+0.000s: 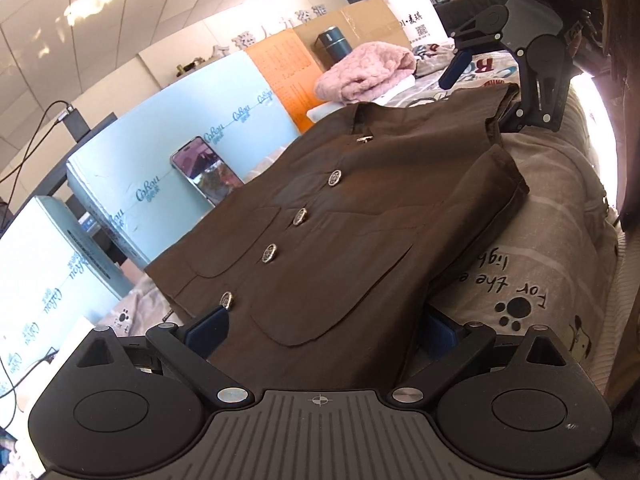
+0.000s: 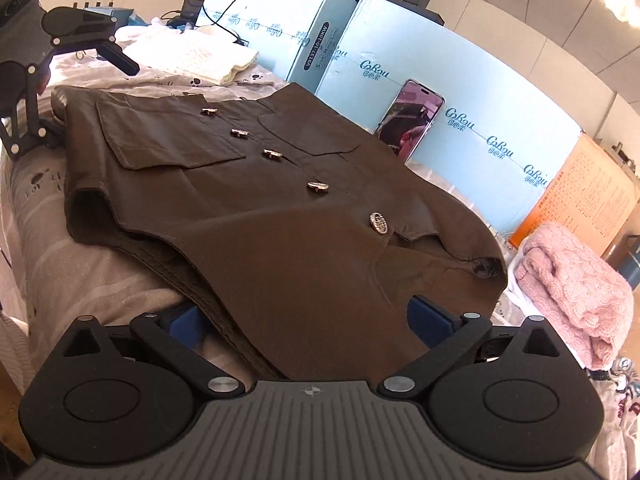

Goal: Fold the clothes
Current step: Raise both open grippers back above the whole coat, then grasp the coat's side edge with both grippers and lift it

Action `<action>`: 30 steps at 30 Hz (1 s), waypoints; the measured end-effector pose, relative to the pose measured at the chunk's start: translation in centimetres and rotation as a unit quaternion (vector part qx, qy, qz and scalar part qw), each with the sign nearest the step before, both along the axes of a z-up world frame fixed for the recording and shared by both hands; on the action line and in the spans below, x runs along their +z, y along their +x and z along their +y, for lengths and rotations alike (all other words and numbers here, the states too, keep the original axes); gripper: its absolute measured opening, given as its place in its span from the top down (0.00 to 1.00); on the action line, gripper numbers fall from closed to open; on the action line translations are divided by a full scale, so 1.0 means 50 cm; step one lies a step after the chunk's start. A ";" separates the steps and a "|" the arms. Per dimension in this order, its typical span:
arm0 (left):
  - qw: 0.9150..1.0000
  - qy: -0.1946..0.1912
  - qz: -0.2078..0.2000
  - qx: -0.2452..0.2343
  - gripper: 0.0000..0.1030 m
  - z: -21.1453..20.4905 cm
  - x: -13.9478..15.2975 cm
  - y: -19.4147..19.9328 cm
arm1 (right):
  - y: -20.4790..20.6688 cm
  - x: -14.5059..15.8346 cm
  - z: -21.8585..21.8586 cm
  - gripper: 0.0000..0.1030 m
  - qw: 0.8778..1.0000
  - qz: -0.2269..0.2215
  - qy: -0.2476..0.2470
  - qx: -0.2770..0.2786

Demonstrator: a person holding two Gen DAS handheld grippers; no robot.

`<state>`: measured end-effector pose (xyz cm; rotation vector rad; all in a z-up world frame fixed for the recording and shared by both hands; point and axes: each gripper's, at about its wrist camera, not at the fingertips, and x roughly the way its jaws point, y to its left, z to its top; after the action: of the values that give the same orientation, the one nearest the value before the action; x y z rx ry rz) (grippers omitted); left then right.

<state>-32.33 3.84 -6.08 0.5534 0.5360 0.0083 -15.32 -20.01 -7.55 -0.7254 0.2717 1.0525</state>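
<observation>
On the bed: a brown buttoned vest lies front-up and spread flat on a printed bedsheet, judged laid out so it can be folded along its length
Left gripper: the left gripper sits at the hem end, fingers spread wide with the hem cloth lying between the blue pads; nothing is pinched yet
Right gripper: the right gripper sits at the shoulder end, fingers likewise parted and straddling the cloth near the armhole
Why both ends: one tool at each short end suggests the plan is to bring hem and shoulders together, or to lift the whole piece at once
Buttons: the metal buttons run closed down the middle, which keeps the two front panels from sliding apart in a fold
Pocket: the patch pocket near the left gripper adds thickness, so a grip there would likely catch several layers
Phone: a phone leans against a light blue carton behind the vest, well apart from it
Other clothes: a pink knitted sweater lies beside the vest, clear of both tools
Stage: early by my reading, no fold made yet
</observation>
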 end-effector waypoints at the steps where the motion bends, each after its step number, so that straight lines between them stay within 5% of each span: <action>1: 1.000 -0.008 -0.004 0.010 0.04 0.009 0.001 0.001 | 0.008 -0.001 -0.006 0.02 1.000 -0.011 -0.002 -0.017; 3: 0.999 -0.023 -0.014 0.019 0.14 0.021 0.003 0.004 | 0.020 -0.001 -0.021 0.09 0.999 -0.027 -0.004 -0.039; 5: 0.999 -0.036 -0.015 -0.001 0.48 0.023 0.005 0.011 | 0.021 -0.002 -0.030 0.31 0.998 -0.043 -0.012 -0.038; 6: 0.999 -0.040 -0.013 -0.011 0.69 0.022 0.006 0.013 | 0.020 -0.003 -0.033 0.51 0.998 -0.050 -0.018 -0.036; 7: 0.999 -0.041 -0.013 -0.018 0.78 0.021 0.007 0.015 | 0.020 -0.004 -0.034 0.71 0.998 -0.054 -0.026 -0.033; 10: 0.998 -0.048 -0.015 -0.032 0.87 0.018 0.014 0.011 | 0.020 -0.005 -0.037 0.92 0.998 -0.040 -0.039 -0.028; 16: 0.998 -0.051 -0.014 -0.044 0.90 -0.004 0.038 -0.039 | -0.002 0.029 -0.073 0.96 1.000 -0.016 -0.018 -0.003; 21: 0.996 -0.026 -0.061 -0.052 0.90 -0.011 0.088 -0.066 | -0.039 0.089 -0.106 0.96 0.998 -0.055 0.019 0.005; 30: 0.990 0.035 -0.137 -0.022 0.90 0.057 0.150 0.058 | 0.070 0.146 -0.046 0.96 0.990 -0.109 0.083 0.022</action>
<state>-29.43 6.67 1.43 0.6213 0.2566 0.0614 -11.80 -22.32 -0.24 -0.6912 -0.0192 1.0147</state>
